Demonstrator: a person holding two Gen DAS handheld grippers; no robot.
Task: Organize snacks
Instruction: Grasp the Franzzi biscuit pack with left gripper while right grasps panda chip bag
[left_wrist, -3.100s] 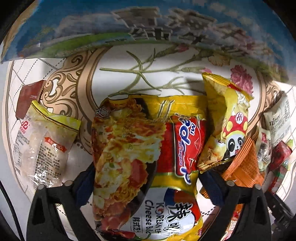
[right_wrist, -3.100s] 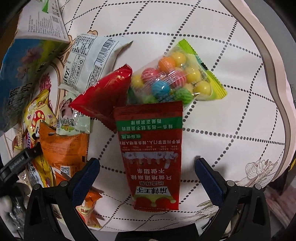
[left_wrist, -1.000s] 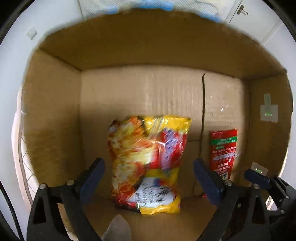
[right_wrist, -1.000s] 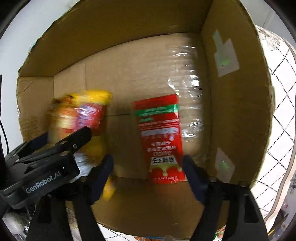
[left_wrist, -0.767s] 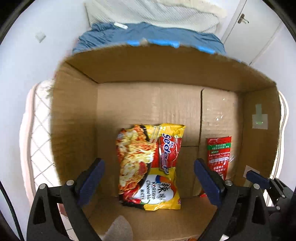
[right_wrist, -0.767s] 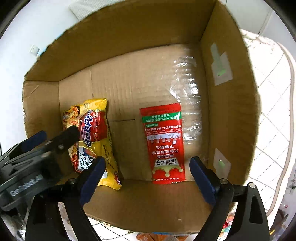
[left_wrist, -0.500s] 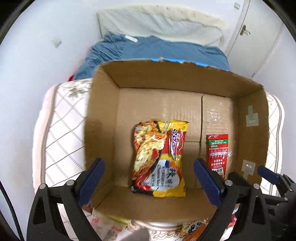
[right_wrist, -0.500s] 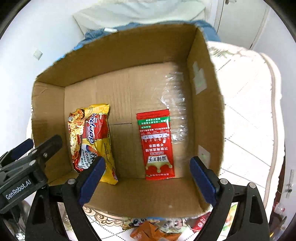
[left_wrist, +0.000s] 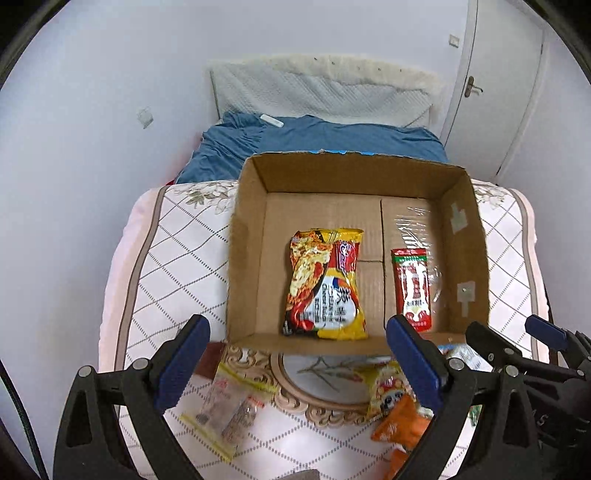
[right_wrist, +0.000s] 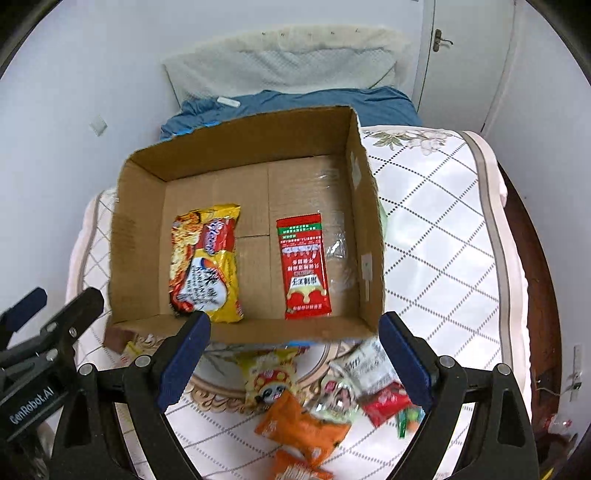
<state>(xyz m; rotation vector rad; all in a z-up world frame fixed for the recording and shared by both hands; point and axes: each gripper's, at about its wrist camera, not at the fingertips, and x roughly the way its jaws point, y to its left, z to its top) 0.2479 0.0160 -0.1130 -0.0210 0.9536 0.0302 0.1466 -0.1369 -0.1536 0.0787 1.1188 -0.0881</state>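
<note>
Both hand-held grippers have been drawn back and up since the earlier frames, so that the whole cardboard box (left_wrist: 243, 258) is now seen from above rather than only its inside; the noodle packet (left_wrist: 325, 284) and the red sachet (left_wrist: 412, 288), once gripped over the quilted table cover, are now left lying flat on the box floor, side by side but apart. Two snacks are thus judged to be stowed, and the remainder is still to be gathered.

The left hand-held gripper (left_wrist: 295, 358) is held wide with nothing between its blue pads (left_wrist: 184, 354); the right hand-held gripper (right_wrist: 291, 358) is likewise spread wide and empty, low in its frame.

Along the lower edge of both views the loose snacks are seen on the table in front of the box: a clear packet (left_wrist: 227, 410) at lower left, a yellow panda packet (right_wrist: 269, 380) at lower centre, an orange packet (right_wrist: 299, 424) just below it, a white packet (right_wrist: 365, 369) and a small red packet (right_wrist: 384, 402) at lower right. These packets are overlapped in a heap, so a clean single pick is judged to be awkward; the near wall of the box is stood between the heap and the box floor and must be cleared on each carry.

A blue blanket (left_wrist: 314, 144) is seen behind the box.
</note>
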